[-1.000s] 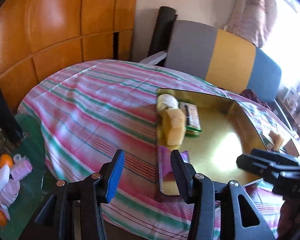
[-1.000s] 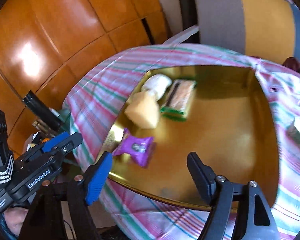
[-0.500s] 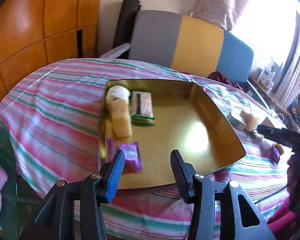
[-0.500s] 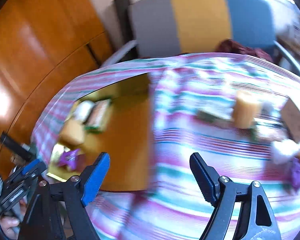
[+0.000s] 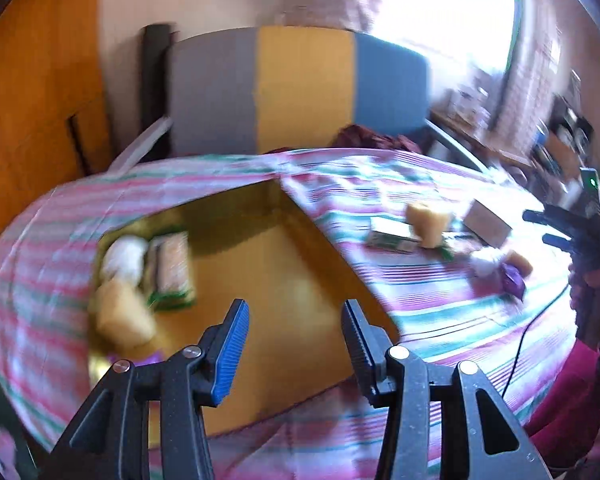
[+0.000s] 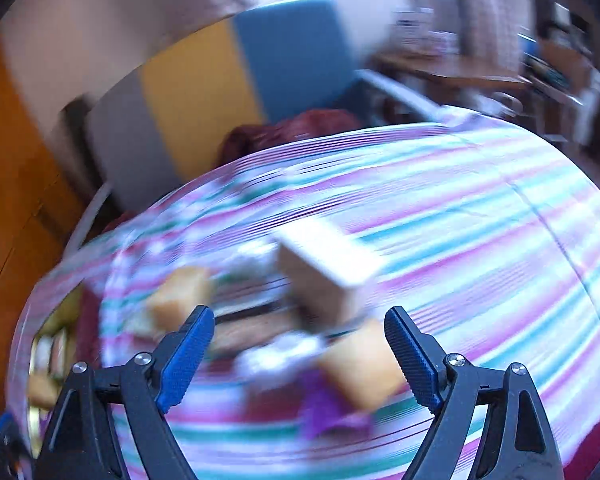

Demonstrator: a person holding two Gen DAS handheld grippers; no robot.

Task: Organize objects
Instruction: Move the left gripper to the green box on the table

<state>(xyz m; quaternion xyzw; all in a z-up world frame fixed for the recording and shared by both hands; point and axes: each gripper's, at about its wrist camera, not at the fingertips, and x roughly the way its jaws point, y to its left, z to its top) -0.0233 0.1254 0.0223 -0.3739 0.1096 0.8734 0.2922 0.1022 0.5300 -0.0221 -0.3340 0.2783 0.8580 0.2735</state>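
A gold tray (image 5: 284, 280) lies on the striped tablecloth and holds a white wrapped item (image 5: 124, 256), a green-edged snack packet (image 5: 172, 272) and a yellow cake piece (image 5: 124, 316). My left gripper (image 5: 296, 320) is open and empty above the tray's near edge. To the right lie loose items: a yellow cake piece (image 5: 428, 220), a flat packet (image 5: 392, 234), a brown box (image 5: 488, 224) and a purple wrapper (image 5: 514, 280). My right gripper (image 6: 300, 340) is open and empty just over that blurred pile: the box (image 6: 324, 276), a cake piece (image 6: 360, 372), the purple wrapper (image 6: 332, 412).
A grey, yellow and blue chair back (image 5: 300, 88) stands behind the round table. Wooden panels (image 5: 32, 100) line the left wall. A shelf with clutter (image 6: 500, 60) stands at the far right. A black cable (image 5: 528, 332) runs across the cloth's right side.
Both grippers have swung to the right. The left view moved from the tray's left side toward its middle. The right gripper left the tray and is now over the loose pile.
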